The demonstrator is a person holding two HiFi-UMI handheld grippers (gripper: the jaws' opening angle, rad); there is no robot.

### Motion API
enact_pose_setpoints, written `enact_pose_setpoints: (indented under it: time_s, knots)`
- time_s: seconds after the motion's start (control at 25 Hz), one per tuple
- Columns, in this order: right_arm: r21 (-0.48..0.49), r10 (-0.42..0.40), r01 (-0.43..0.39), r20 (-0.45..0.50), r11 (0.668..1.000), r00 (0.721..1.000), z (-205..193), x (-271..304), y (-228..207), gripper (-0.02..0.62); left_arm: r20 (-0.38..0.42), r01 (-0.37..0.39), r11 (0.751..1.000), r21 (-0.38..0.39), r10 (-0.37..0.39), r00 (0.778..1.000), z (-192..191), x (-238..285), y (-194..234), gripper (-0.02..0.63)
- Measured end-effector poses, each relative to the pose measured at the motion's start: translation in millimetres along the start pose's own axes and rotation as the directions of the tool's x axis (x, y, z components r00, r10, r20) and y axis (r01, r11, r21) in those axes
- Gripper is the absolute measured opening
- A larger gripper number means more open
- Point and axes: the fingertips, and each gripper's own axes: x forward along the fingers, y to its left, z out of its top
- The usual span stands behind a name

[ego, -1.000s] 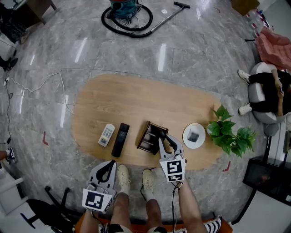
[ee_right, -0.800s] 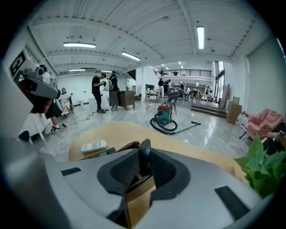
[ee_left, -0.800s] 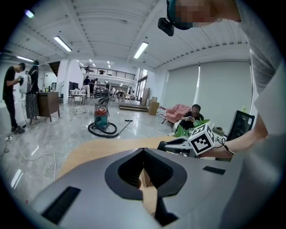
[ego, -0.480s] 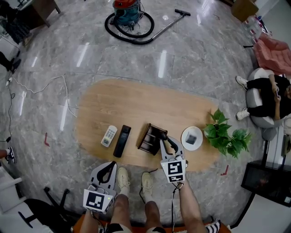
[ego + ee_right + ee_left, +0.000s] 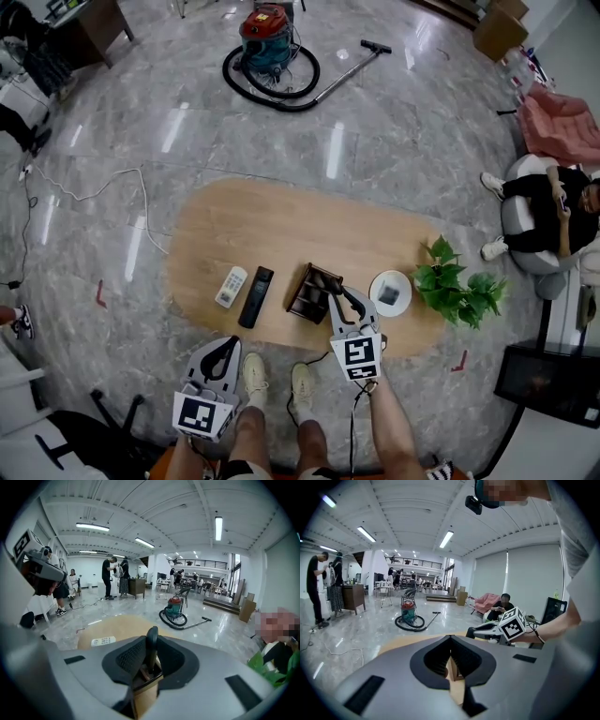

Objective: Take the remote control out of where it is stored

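my right gripper has its fingers tight on the black remote, upright in the mouth of the wooden holder at the near edge of the surface; lifted crooked, it could snag and tip the holder. my left gripper is closed, empty.

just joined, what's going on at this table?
A person holds tongs in each hand. The right tongs are shut on a slim black remote, upright just over the wooden holder on the table; whether it has cleared the holder is unclear. The left tongs are shut and empty, off the table. A white remote and second black remote lie nearby.
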Motion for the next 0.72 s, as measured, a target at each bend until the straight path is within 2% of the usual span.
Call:
enact_pose_setpoints:
  time_s: [0.32,0.52,0.72]
  knots:
    - [-0.027,-0.003,0.004,0.042,1.0,0.999,39,-14,5,0.083,0.046,-0.027,0.999,0.02,0.027,0.999,29,-25,8,0.005]
    - [-0.067,0.03,-0.025,0.071,0.997,0.997,57,-18,20,0.083,0.055,-0.047,0.999,0.023,0.045,0.997,32,-39,16,0.005]
    - [-0.101,0.072,-0.065,0.065,0.993,0.995,58,-12,42,0.083,0.062,-0.068,0.998,0.0,0.068,0.996,24,-50,27,0.006]
